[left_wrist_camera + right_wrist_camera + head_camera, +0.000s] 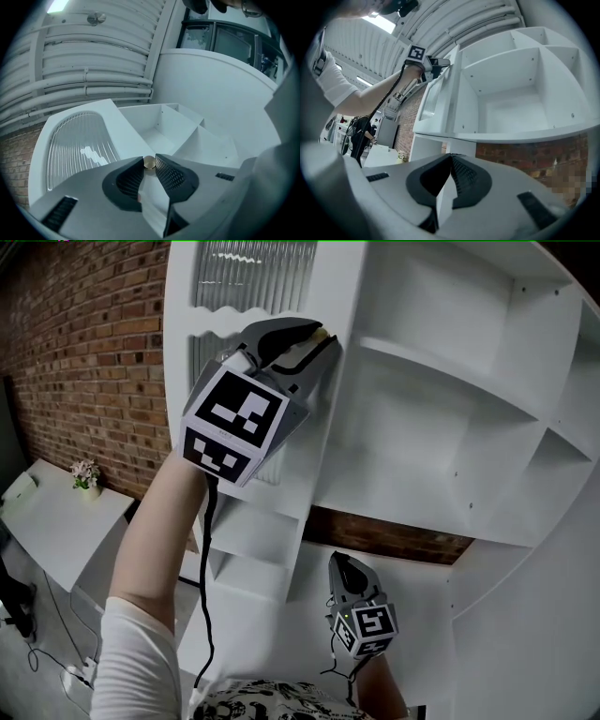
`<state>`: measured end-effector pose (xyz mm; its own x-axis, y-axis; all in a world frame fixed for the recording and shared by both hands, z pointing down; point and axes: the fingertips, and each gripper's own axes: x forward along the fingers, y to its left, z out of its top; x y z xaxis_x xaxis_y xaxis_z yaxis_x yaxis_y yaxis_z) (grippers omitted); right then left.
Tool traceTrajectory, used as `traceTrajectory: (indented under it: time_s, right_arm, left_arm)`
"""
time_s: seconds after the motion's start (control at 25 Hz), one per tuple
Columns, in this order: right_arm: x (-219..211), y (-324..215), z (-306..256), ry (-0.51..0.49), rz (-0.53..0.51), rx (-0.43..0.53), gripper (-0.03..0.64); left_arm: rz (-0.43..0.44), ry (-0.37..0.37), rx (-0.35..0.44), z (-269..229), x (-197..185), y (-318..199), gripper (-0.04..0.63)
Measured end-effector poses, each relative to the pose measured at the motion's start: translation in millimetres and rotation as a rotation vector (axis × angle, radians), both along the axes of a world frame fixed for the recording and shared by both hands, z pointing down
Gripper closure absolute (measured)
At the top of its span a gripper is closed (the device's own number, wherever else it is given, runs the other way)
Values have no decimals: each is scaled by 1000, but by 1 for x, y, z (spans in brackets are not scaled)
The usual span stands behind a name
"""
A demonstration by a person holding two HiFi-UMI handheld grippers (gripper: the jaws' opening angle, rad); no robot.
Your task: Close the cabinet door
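The white cabinet (441, 432) looked like smooth, matt painted board. So did the frame of its white arched door (180, 324), whose panel of clear ribbed glass (253, 277) caught glossy streaks of light. The small round brass-coloured knob (149, 163) shone like polished metal. The left gripper (149, 161) had a smooth, matt grey plastic shell and dark, finely dimpled, rubbery-looking pads (171, 176). The red brick wall (84, 362) was rough and dull.

Head view: the left tongs (322, 341) cover most of the knob (149, 162) and part of the cabinet door (246, 277); the cabinet (450, 427) is cut off at the right edge.
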<state>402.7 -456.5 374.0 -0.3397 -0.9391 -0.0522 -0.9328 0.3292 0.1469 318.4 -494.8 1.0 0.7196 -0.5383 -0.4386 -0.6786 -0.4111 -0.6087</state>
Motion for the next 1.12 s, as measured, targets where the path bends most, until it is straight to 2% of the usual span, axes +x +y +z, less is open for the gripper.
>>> traceTrajectory:
  time_s: [0.36,0.68,0.8,0.96,1.12]
  right_arm:
    - [11,-27,7,-13,-56,-21,614]
    - [7,-35,13,-21,-97,-39,614]
    - [2,-32,18,-13,-106,-48,613]
    - [-2,-25,25,-8,-89,-70,614]
    - [-10,-15,35,-20,-63,-97,614]
  left_arm:
    - [-55,8,-10,2,17,-29,502]
    - [-58,18,-11,2,18,-33,500]
    - [-37,52,-8,2,17,-32,499]
    - [-2,129,15,2,12,-30,495]
    - [43,209,6,12,-2,-19,500]
